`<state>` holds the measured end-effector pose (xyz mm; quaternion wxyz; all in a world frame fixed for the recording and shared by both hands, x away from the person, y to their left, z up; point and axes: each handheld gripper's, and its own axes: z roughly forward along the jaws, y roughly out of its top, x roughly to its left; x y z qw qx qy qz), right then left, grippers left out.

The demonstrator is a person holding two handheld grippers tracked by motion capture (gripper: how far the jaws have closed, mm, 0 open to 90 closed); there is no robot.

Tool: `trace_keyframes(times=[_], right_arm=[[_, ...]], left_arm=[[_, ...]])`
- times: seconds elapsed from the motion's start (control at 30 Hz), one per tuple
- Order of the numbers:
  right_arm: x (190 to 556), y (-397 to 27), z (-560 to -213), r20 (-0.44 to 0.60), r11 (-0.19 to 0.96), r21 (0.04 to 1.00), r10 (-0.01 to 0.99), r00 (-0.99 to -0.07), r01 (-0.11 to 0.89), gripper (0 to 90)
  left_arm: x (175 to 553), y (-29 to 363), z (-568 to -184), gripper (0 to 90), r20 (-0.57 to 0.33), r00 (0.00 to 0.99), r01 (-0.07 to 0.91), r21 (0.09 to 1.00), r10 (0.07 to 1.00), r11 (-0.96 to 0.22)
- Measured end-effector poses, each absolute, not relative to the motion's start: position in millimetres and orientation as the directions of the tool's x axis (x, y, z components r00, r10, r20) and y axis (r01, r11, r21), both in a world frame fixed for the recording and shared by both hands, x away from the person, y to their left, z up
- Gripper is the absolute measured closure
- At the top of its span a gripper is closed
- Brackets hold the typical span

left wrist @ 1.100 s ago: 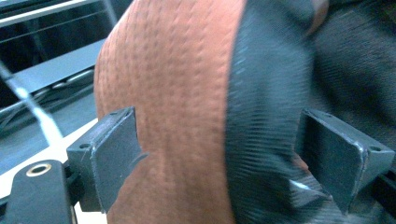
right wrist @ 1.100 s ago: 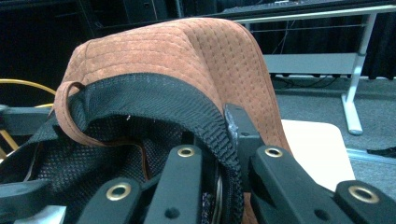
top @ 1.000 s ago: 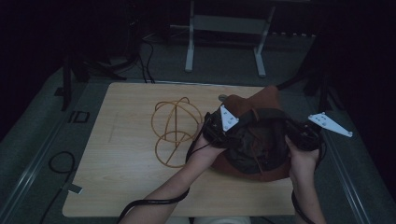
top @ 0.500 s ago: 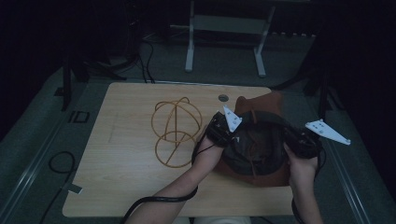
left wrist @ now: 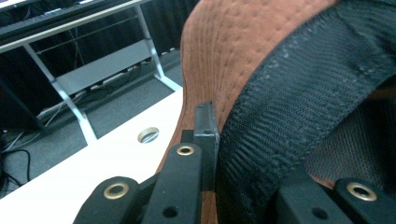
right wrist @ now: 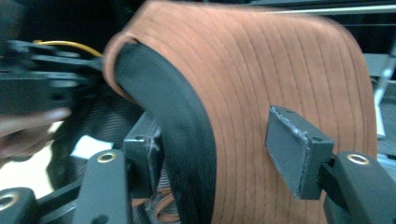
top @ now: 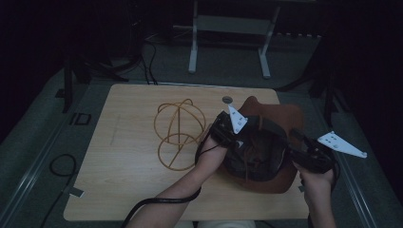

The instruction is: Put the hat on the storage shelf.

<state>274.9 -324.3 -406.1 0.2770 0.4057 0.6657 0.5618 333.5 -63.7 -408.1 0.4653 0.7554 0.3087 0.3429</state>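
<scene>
High view: brown hat lies crown-down on the worktop, between both claws.
Left claw is clamped tight on the near hat rim and black sweatband, pinning it steady; right claw has just been opening, its jaws apart astride the far rim, pads off the fabric. Wire frame sits just left of the left claw.

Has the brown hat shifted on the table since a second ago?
Yes. The brown hat has come down toward the person: it hid the round hole in the table, which now lies bare beyond it.
</scene>
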Motion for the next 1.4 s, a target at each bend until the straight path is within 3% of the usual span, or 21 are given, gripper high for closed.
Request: trace_keyframes(times=[0.13,0.3,0.5,0.7,1.07,1.4], right_arm=[[259,-333,-399,0.076,0.041,0.98,0.831,-0.551,0.197,34.7],[252,-358,-396,0.052,0.044,0.983,0.861,-0.506,0.177,35.7],[260,-388,-408,0.036,0.057,0.976,0.908,-0.417,0.21,38.3],[270,-404,-421,0.051,0.058,0.965,0.915,-0.401,0.256,40.9],[281,-389,-429,0.083,0.06,0.965,0.853,-0.514,0.255,44.6],[285,-376,-422,0.05,0.095,0.968,0.833,-0.551,0.231,44.7]], left_arm=[[331,-63,-408,85.9,0.227,0.574,0.133,0.922,0.787,-0.363],[326,-58,-406,85.9,0.215,0.584,0.098,0.939,0.783,-0.33],[317,-46,-404,85.8,0.172,0.64,0.024,0.97,0.749,-0.243],[311,-37,-405,85.8,0.142,0.705,-0.017,0.983,0.694,-0.183],[309,-20,-406,85.7,0.085,0.816,-0.073,0.996,0.572,-0.044],[310,-5,-404,85.7,0.055,0.867,-0.087,0.995,0.496,0.042]])
